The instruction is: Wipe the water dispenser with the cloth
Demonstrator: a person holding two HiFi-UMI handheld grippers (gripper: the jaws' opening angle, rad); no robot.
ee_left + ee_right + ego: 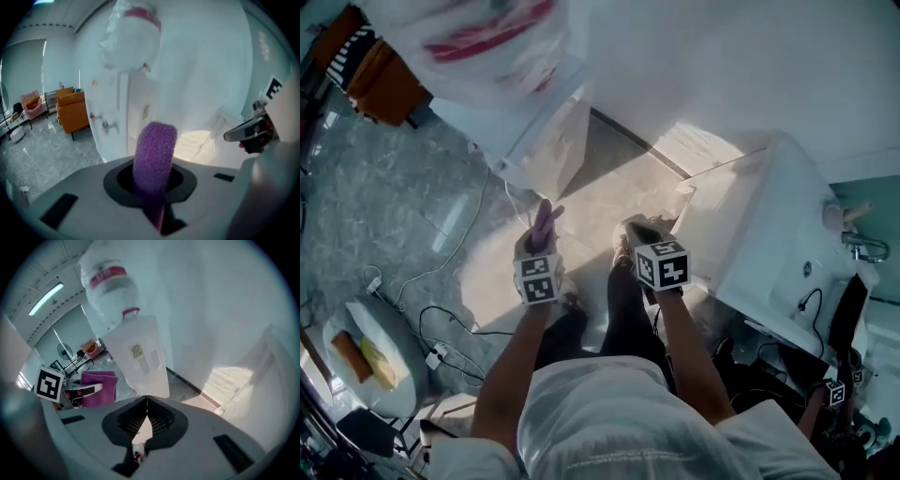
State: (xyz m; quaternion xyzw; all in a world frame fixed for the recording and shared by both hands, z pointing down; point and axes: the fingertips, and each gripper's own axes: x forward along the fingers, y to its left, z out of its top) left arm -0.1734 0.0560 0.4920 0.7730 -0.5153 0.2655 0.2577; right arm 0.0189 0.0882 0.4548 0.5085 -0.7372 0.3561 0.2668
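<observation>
- Gripping a purple cloth (pixel 154 145) in the left gripper (pixel 153 190), with the jaws pressed onto its lower end and the fuzzy roll sticking up past them.
- Showing the same hold in the head view, with the left gripper (pixel 540 234) pointing away from the body and the cloth (pixel 546 216) poking out of its tip.
- Holding the right gripper (pixel 146 412) with its jaw tips meeting and nothing caught between them.
- Carrying the right gripper (pixel 639 232) just beside the left one, both out in front of the body above the floor (pixel 609 187).
- Catching the cloth (pixel 99 387) again at the left edge of the right gripper view, clamped in the left gripper (pixel 86 391).
- Facing the water dispenser (pixel 140 357), a tall white cabinet standing on the floor beside the white wall (pixel 211 310), apart from both grippers and touched by neither.
- Seeing the water dispenser (pixel 539 141) at the top left of the head view and dead ahead (pixel 117 108) in the left gripper view.
- Bearing an upturned water bottle (pixel 107 280) with a red band on top of that cabinet.
- Standing near the right edge of the head view, a white sink unit (pixel 769 244) with a tap (pixel 862 246).
- Trailing over the grey floor at the left, white cables (pixel 441 328).
- Sitting beyond the dispenser, an orange chair (pixel 72 110).
</observation>
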